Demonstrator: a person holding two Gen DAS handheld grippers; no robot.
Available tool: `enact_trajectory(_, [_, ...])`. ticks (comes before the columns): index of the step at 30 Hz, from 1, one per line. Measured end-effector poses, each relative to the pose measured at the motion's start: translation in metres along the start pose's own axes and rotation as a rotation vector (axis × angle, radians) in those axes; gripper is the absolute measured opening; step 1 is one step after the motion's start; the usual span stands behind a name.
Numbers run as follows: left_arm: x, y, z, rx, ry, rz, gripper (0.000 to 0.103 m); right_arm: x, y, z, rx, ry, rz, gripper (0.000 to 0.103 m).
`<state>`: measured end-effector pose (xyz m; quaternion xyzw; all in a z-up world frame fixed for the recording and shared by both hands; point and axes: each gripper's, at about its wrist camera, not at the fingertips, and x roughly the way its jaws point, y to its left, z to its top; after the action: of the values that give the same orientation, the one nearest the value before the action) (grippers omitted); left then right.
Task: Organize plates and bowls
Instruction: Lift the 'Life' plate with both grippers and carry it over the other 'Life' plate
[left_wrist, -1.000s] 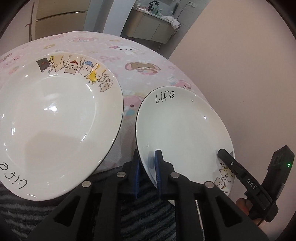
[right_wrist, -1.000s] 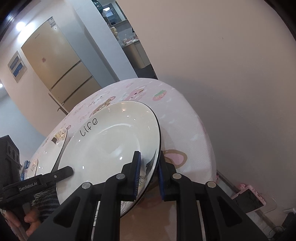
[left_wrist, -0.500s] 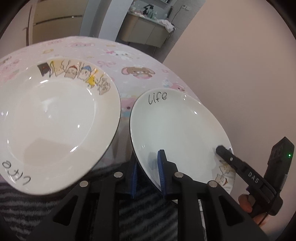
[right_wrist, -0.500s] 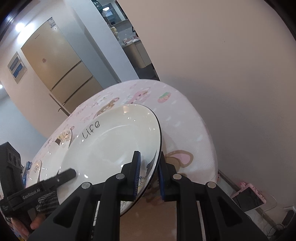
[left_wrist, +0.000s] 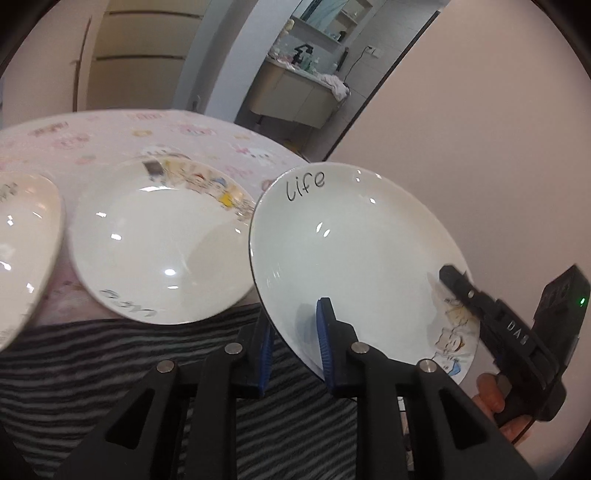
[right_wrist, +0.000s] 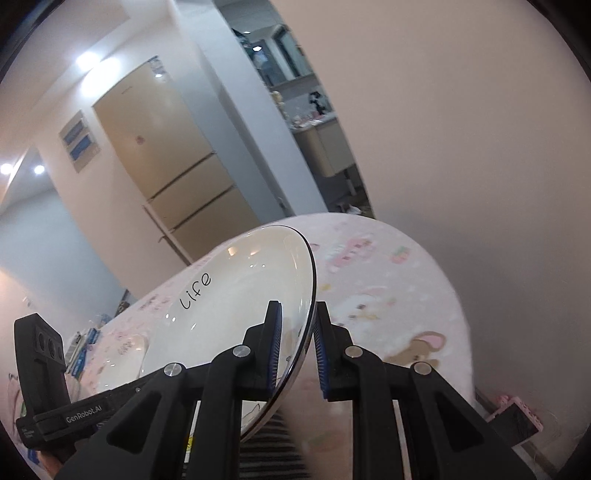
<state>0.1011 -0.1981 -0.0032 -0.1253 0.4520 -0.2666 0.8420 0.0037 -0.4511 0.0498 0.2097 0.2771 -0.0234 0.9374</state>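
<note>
A white plate with "life" written on it (left_wrist: 354, 243) is held tilted above the pink table, clear of it. My left gripper (left_wrist: 293, 338) is shut on its near rim. My right gripper (right_wrist: 297, 349) is shut on the rim of the same plate (right_wrist: 236, 306) from the right side; it also shows in the left wrist view (left_wrist: 491, 317). A second white plate with cartoon figures (left_wrist: 159, 243) lies on the table to the left. The edge of a third plate (left_wrist: 26, 254) shows at the far left.
The round table (left_wrist: 110, 136) has a pink cartoon cloth; its edge runs close to the wall (right_wrist: 480, 147) on the right. A striped black-and-grey cloth (left_wrist: 129, 354) lies under my left gripper. A small pink thing (right_wrist: 517, 417) sits on the floor by the wall.
Both grippers have lifted the "life" plate up off the table and tilted it. The cartoon plate now lies farther away to the left, and a third plate has come into view.
</note>
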Motion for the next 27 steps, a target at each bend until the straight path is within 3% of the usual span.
enact_trajectory(8, [-0.07,0.037,0.006,-0.028,-0.114,0.061,0.021,0.003,0.081,0.004,-0.115,0.023,0.123,0.02])
enact_trajectory(12, [-0.1,0.067,-0.006,-0.069,-0.149,0.078,0.021,0.009,0.124,-0.007,-0.168,0.045,0.175,0.02])
enact_trajectory(17, [-0.13,0.111,-0.015,-0.126,-0.194,0.166,0.022,0.028,0.186,-0.03,-0.283,0.118,0.216,0.022])
enact_trajectory(27, [-0.126,0.177,-0.037,-0.202,-0.13,0.256,0.022,0.079,0.224,-0.08,-0.283,0.278,0.202,0.023])
